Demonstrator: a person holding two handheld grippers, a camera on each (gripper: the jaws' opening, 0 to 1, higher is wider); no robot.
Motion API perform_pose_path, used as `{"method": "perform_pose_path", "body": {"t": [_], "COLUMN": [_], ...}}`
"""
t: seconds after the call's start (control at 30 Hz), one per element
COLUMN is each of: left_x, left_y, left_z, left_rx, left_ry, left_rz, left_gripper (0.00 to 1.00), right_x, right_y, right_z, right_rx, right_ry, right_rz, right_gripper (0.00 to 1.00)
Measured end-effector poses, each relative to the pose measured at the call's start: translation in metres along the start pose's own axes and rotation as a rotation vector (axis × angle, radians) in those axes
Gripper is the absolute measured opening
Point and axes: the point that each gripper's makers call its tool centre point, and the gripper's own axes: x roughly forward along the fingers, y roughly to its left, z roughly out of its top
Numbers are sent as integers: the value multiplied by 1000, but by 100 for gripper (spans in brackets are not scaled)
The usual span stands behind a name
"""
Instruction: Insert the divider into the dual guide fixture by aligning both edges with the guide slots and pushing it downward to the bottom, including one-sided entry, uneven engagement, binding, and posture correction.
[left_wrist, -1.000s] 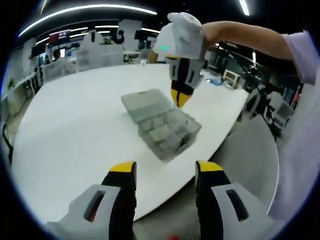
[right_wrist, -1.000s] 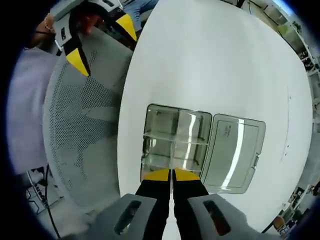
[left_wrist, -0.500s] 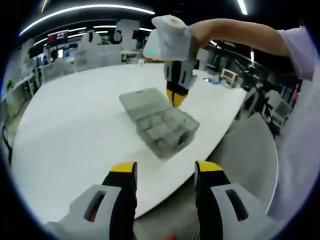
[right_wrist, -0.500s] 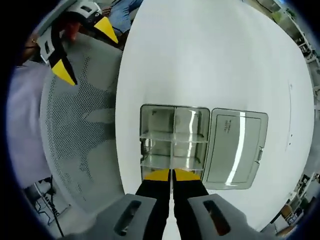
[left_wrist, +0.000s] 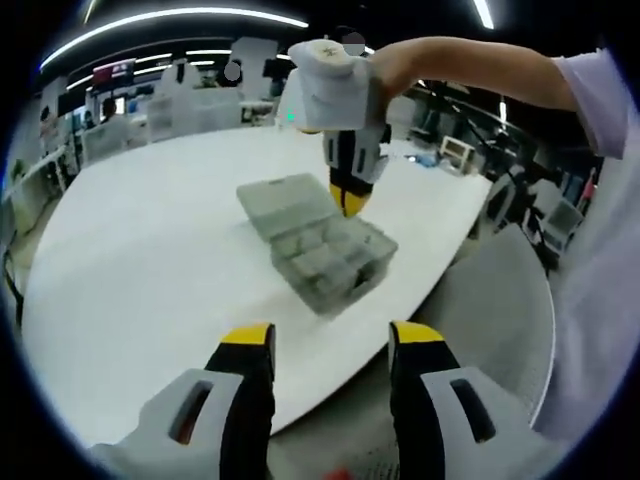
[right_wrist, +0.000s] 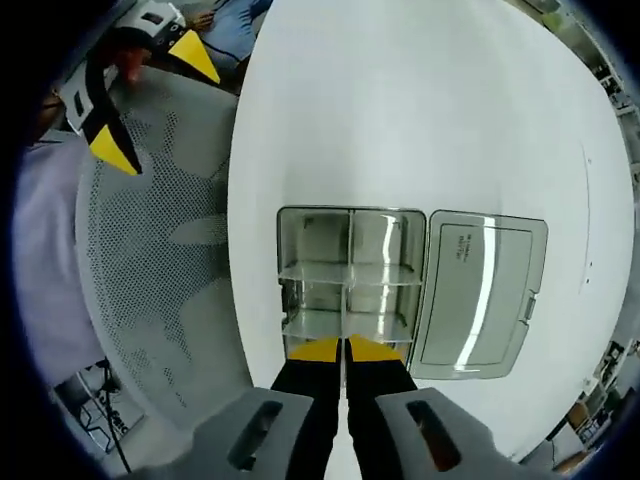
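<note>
My right claw (right_wrist: 345, 348): jaws pressed nearly together over the near wall of the clear box (right_wrist: 348, 280); I judge they pinch the thin clear divider (right_wrist: 346, 312), though its edge is hard to make out between the tips.
My left claw (left_wrist: 325, 345): spread wide and holding nothing, back off the table edge over the perforated grey surface (right_wrist: 160, 260).
Divider: just ahead of my right tips, running along the box's middle line away from me, standing in the near compartments.
Box: open on the white table (right_wrist: 420, 110), lid (right_wrist: 480, 290) lying flat to the right of my tips.
Step in hand, as I judge it: seating the divider down its two guide slots.
How to do it well: keep the divider upright, both ends level, and press straight down.
If it binds: ease up a little, square it, then press again, not harder.
Left claw's use: could steady the box wall if it slides.
</note>
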Motion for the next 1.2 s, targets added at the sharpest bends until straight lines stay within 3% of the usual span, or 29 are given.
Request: {"method": "perform_pose_path", "body": {"t": [0.47,0.57,1.2], "left_x": [0,1,3], "left_y": [0,1,2], "left_z": [-3,-2,-3], "left_rx": [-4,-6,-10], "left_ry": [11,12,19], "left_rz": [-2,-3,-11], "left_gripper": [43,43,42], "right_x": [-4,1,10], "right_y": [-3,-3,-8], "right_z": [1,-2,2], "right_rx": [4,-7,-43], "right_ry": [23,56,53], "right_rz": [-11,-27,-12], "right_gripper": [0,0,0]}}
